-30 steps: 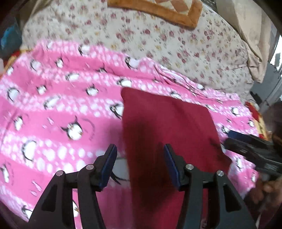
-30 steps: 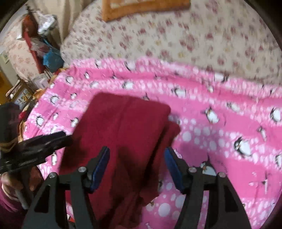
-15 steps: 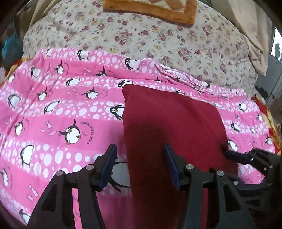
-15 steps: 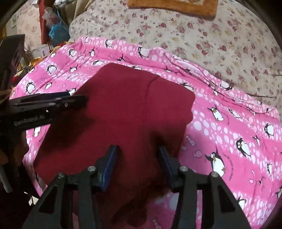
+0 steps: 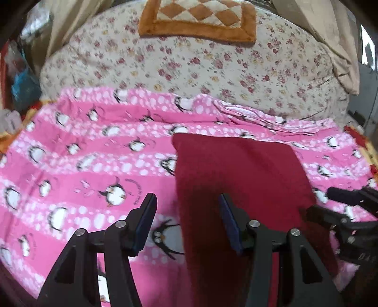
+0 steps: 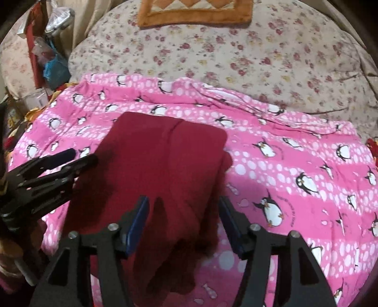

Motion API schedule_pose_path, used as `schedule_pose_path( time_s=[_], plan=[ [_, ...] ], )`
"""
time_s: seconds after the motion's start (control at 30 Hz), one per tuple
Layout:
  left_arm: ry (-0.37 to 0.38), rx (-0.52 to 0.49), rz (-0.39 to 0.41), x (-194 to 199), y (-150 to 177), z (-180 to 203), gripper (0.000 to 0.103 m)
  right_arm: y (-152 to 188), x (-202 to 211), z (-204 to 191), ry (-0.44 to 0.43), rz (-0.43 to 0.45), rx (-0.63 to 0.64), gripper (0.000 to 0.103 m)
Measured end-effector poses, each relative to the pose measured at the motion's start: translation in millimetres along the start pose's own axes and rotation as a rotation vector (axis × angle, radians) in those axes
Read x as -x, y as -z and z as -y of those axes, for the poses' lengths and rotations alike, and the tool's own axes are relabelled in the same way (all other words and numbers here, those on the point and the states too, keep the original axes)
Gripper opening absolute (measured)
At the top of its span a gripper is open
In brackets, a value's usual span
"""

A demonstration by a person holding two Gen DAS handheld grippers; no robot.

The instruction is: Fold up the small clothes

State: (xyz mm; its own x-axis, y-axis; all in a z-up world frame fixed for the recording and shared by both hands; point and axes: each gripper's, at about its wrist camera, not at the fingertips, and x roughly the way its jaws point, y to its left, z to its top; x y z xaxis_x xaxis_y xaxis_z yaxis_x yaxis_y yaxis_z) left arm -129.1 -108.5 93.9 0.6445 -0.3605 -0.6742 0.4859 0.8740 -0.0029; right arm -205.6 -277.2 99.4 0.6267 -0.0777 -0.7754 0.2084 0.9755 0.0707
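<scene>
Both wrist views look forward and down, close over the shared maroon garment point(image 5: 238, 170), from opposite sides.

a pink penguin-print fleece blanket point(image 5: 94, 165) covers the near bed. beyond it lies a cream floral quilt point(image 5: 212, 66), with an orange-bordered checkered cushion point(image 5: 198, 21) farther back.

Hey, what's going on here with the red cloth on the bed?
A person with a handheld gripper in each hand is folding a dark red garment laid on a pink penguin blanket. The left gripper is open over the garment's left edge. The right gripper is open too, with the rumpled near end of the garment between its fingers. Neither has clamped the cloth.
</scene>
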Motion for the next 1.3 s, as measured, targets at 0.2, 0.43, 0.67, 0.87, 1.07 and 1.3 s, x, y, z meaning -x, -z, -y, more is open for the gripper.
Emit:
schedule_pose_path(
  time_s=[0.2,0.43,0.67,0.87,1.07,1.3],
  plan=[
    [-0.022,-0.016,0.020,5,2,0,0.033,-1,2,1,0.071,0.027,-0.015,0.073],
    [0.007,0.022,0.008,3,5,-3,0.033,-2,0,-2,0.095,0.039,-0.025,0.074],
    [-0.042,0.043,0.012,2,5,-7,0.033,-3,-6,-6,0.076,0.030,-0.031,0.075],
    [-0.048,0.074,-0.012,-2,5,-12,0.033,-2,-10,-5,0.067,0.019,-0.040,0.075],
    [-0.059,0.077,-0.016,-4,5,-14,0.033,-3,-12,-4,0.067,0.024,-0.038,0.076],
    [-0.070,0.070,-0.014,-5,5,-15,0.033,-4,-17,-4,0.058,0.011,-0.045,0.077]
  ],
)
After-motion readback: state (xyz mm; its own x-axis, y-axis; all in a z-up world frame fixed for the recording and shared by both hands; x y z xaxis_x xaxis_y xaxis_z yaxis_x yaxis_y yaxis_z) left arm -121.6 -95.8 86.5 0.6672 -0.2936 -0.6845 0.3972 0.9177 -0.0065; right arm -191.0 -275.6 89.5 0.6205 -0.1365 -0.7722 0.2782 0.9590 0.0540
